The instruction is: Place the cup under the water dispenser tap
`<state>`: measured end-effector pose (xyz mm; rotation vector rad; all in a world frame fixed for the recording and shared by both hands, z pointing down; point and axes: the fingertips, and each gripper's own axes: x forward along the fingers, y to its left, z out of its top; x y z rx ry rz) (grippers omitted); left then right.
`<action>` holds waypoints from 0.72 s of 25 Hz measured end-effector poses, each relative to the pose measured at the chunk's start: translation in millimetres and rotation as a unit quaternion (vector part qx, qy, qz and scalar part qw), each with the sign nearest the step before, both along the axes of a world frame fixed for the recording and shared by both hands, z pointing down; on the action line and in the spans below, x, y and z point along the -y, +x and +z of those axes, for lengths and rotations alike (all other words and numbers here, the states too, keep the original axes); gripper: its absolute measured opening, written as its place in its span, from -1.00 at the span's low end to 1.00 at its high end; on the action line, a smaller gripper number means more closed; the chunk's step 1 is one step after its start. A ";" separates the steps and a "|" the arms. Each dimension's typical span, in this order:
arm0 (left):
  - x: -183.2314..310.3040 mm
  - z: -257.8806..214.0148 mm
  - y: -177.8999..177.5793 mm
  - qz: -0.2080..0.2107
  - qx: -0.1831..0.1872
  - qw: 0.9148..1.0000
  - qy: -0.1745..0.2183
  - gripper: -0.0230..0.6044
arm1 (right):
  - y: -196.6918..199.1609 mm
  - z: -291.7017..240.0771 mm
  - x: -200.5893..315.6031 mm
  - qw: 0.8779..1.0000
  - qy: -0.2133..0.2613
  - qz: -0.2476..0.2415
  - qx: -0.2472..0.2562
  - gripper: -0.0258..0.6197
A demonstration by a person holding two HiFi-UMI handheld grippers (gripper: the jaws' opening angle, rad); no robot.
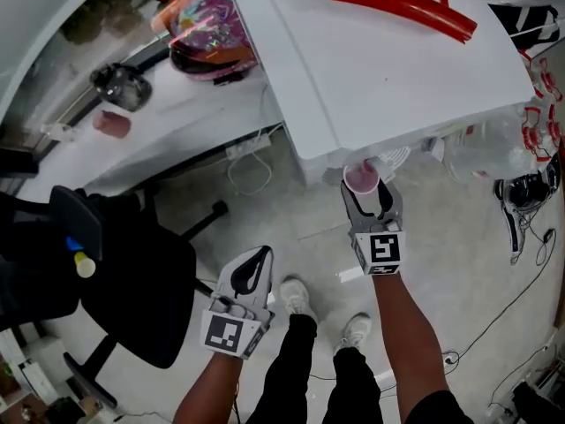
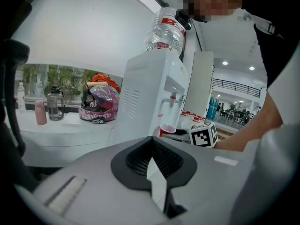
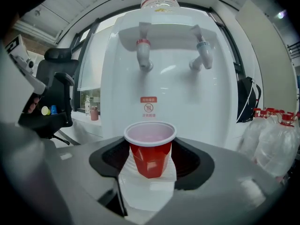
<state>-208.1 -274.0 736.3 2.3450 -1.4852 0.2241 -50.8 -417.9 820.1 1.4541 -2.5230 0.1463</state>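
A red plastic cup [image 3: 150,149] with a white inside stands upright between the jaws of my right gripper [image 3: 150,162], which is shut on it. The white water dispenser [image 3: 168,88] rises straight ahead, its red tap [image 3: 144,53] and blue tap [image 3: 202,55] above and beyond the cup's rim. From the head view the cup [image 1: 361,177] and the right gripper [image 1: 368,203] sit at the dispenser's [image 1: 397,87] front edge. My left gripper [image 1: 250,274] hangs lower and to the left, its jaws shut on nothing. In the left gripper view the left gripper [image 2: 151,146] faces the dispenser's side [image 2: 150,102].
A black office chair [image 1: 115,272] stands to the left. A white desk [image 1: 168,113] carries a pink helmet [image 1: 207,29], a jug [image 1: 119,87] and a pink tumbler [image 1: 112,124]. Spare water bottles [image 3: 276,139] stand right of the dispenser. Cables [image 1: 521,272] lie on the floor.
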 end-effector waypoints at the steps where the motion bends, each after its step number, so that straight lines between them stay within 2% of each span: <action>1: 0.0 3.1 1.8 0.000 0.000 1.000 0.000 -0.87 | 1.0 2.3 2.3 1.000 0.000 0.003 0.001 -0.05; 9: -1.2 5.2 16.1 0.014 -0.002 1.000 0.001 -0.87 | -0.4 8.0 10.5 1.000 0.002 0.007 -0.005 0.00; 13: -0.7 3.5 18.4 0.018 -0.002 1.000 0.001 -0.87 | -3.2 12.5 6.3 1.000 -0.009 -0.002 -0.005 0.21; 18: -4.8 4.0 17.9 0.022 0.006 1.000 -0.001 -0.87 | 2.5 2.1 -13.8 1.000 -0.007 -0.003 -0.006 0.24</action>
